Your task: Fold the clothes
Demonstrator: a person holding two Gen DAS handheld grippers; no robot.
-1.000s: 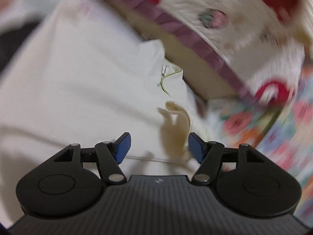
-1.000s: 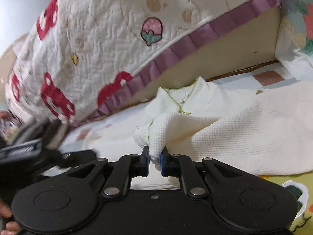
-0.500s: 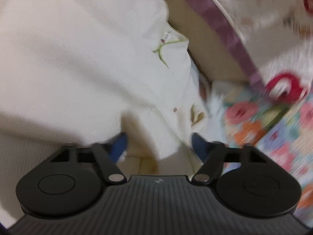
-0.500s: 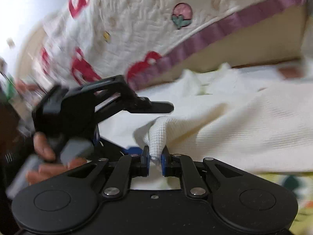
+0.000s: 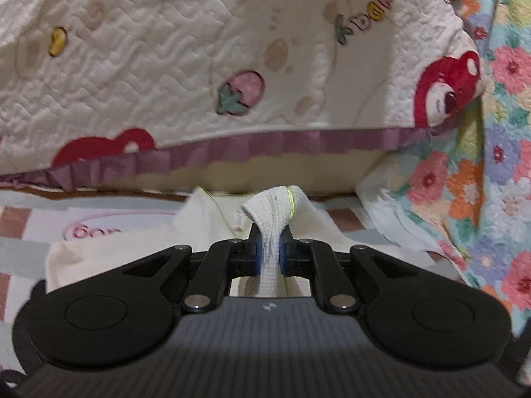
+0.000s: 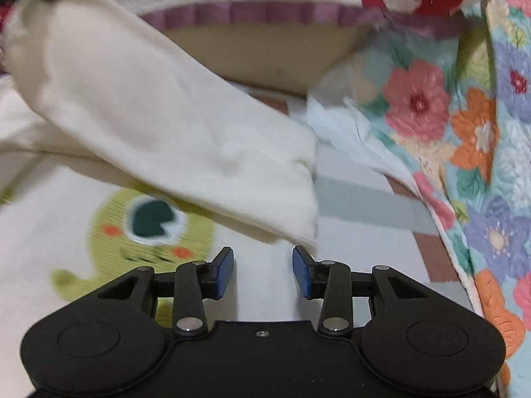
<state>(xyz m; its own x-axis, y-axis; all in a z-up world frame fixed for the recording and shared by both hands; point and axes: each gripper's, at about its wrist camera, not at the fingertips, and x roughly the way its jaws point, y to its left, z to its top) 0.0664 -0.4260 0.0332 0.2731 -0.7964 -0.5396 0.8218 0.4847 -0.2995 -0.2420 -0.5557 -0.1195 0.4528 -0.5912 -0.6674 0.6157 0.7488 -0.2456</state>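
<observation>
Two grippers are in view, one in each picture. The left gripper (image 5: 269,254) sits in the lower centre of the left wrist view, and its blue pads are pressed together on a bunched fold of a cream shirt (image 5: 275,232). A thin yellow-green seam runs over the top of this fold. The rest of the shirt lies behind and to the left of the gripper, on a striped mat (image 5: 20,232) with pink writing that is cut off by the cloth.

In the right wrist view the right gripper (image 6: 263,271) is spread wide, with nothing between its pads. Just above it a sleeve (image 6: 186,139) of the same shirt crosses the frame from upper left to the centre, lifted, and its cuff ends near the right pad. Under the sleeve the front of the shirt shows one green cartoon figure (image 6: 146,229), partly covered by the sleeve and blurred.

One white quilt (image 5: 199,66) with a purple frill fills the upper part of both pictures and hangs over a pale bed edge (image 5: 282,169). One flowered blanket (image 6: 471,132) stands at the right side. A crumpled white cloth (image 6: 351,126) lies at its foot; I cannot tell what it is.
</observation>
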